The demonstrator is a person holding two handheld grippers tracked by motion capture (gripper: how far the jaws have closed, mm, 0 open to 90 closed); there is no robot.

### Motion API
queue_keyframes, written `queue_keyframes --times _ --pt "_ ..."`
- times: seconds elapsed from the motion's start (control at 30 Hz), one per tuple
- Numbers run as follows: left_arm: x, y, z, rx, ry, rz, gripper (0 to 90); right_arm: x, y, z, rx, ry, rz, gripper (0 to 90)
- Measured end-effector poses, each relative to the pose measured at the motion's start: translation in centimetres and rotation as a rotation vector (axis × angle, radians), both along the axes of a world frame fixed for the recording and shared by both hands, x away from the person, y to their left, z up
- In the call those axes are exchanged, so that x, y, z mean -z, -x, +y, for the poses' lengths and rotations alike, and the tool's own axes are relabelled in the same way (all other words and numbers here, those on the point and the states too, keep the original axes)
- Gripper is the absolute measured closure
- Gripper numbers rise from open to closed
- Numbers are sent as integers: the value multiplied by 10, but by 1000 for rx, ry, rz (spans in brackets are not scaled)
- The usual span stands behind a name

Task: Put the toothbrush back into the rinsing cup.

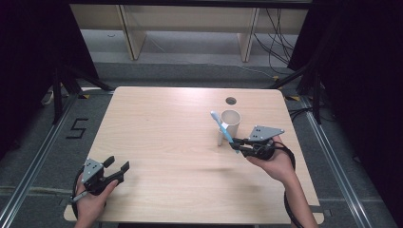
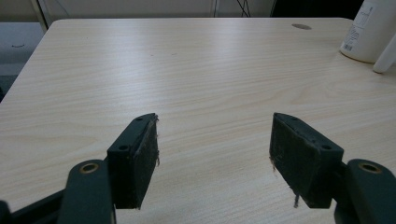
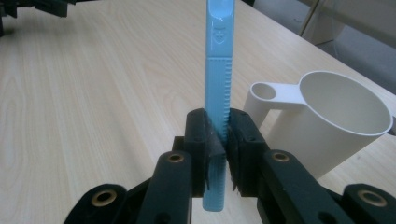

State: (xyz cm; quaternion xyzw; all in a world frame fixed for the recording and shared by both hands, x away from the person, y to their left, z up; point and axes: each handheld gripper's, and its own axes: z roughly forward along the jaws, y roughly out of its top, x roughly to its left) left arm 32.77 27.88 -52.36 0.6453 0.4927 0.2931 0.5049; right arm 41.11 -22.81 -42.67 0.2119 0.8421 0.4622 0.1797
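A cream cup (image 1: 230, 125) with a handle stands upright on the right half of the wooden table (image 1: 166, 142). My right gripper (image 1: 236, 144) is just right of the cup, shut on the handle of a light blue toothbrush (image 1: 222, 128) that slants up and left past the cup's rim. In the right gripper view the toothbrush (image 3: 217, 88) rises between the two pads, and the cup (image 3: 327, 126) stands beside it on the right. My left gripper (image 1: 118, 165) rests near the table's front left corner, jaws wide open over bare wood (image 2: 212, 158).
A round cable hole (image 1: 231, 100) lies in the table behind the cup. In the left gripper view the cup (image 2: 371, 30) shows at the far right edge. Black stands and cables flank the table on the floor; wooden shelving stands beyond it.
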Motion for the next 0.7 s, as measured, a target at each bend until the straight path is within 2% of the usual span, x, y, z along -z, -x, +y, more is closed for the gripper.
queue_keyframes --times 0.1,0.13,0.2,0.23,0.27,0.37,0.4,0.47,0.5,0.57,0.6,0.67,0.7 --pt "0 0 0 0 -2 1 322 0 0 0 15 -33 -1 794" --pt "0 0 0 1 -3 1 321 0 0 0 20 -35 -17 794" --pt "0 0 0 0 1 1 322 -1 1 0 27 -46 -8 794" --pt "0 0 0 -1 1 1 322 0 1 1 37 -64 -15 794" --pt "0 0 0 -1 1 1 322 0 0 1 39 -62 -41 794" --pt "0 0 0 0 2 0 322 1 3 3 62 -99 -16 794" --pt "0 0 1 2 -1 1 321 1 1 3 66 -106 -38 794" --pt "0 0 0 2 5 -4 321 1 1 4 70 -110 -55 794" --pt "0 0 0 1 7 -4 321 1 2 4 69 -119 -43 794" --pt "0 0 1 3 4 -4 321 2 2 5 87 -139 -55 794" --pt "1 -1 0 2 9 -6 321 2 2 5 89 -143 -41 794" --pt "0 0 1 2 5 -4 321 3 1 6 100 -162 -72 794" --pt "0 0 1 2 7 -4 321 3 1 6 105 -170 -69 794"
